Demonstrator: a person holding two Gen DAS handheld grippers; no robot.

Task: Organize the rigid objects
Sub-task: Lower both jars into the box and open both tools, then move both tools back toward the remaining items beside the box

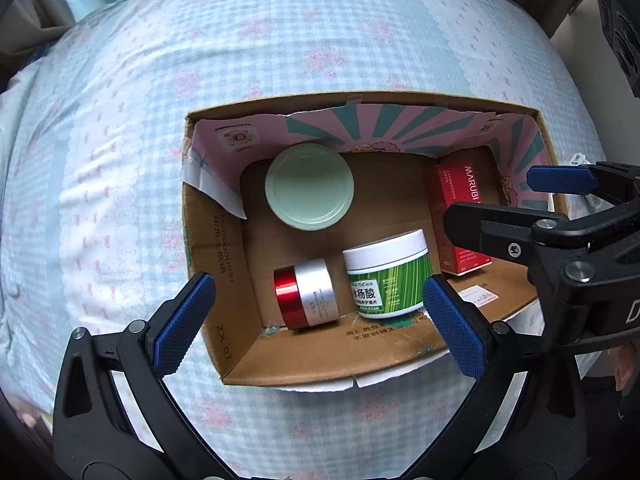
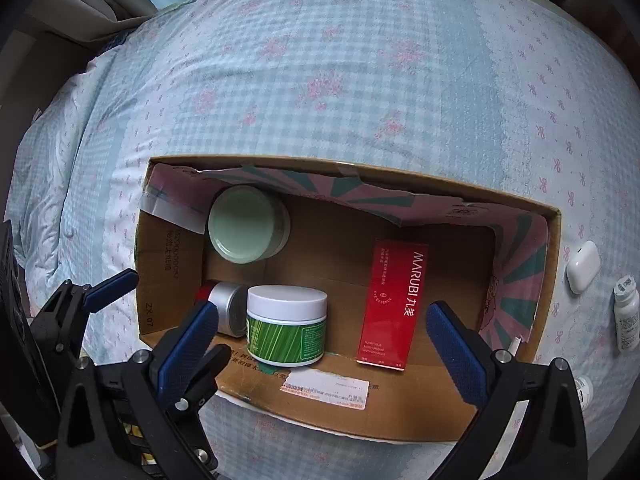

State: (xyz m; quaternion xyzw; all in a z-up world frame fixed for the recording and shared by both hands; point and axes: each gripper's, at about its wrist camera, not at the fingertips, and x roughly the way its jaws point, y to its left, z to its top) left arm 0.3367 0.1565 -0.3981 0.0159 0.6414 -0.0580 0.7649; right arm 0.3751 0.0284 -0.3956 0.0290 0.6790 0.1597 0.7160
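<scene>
An open cardboard box (image 1: 224, 240) (image 2: 400, 412) lies on a checked bedspread. Inside are a pale green round jar (image 1: 309, 186) (image 2: 246, 224), a red and silver jar on its side (image 1: 308, 294) (image 2: 226, 312), a green jar with a white lid (image 1: 386, 274) (image 2: 286, 324) and an upright red MARUBI carton (image 1: 448, 200) (image 2: 394, 306). My left gripper (image 1: 318, 322) is open and empty over the box's near edge. My right gripper (image 2: 320, 354) is open and empty, above the near wall; it also shows in the left wrist view (image 1: 508, 200).
The light blue checked bedspread (image 1: 280, 48) (image 2: 360, 80) covers the whole surface. To the right of the box lie a white earbud case (image 2: 582, 266) and a small white bottle (image 2: 626, 312). A shipping label (image 2: 324, 390) is stuck on the box's near flap.
</scene>
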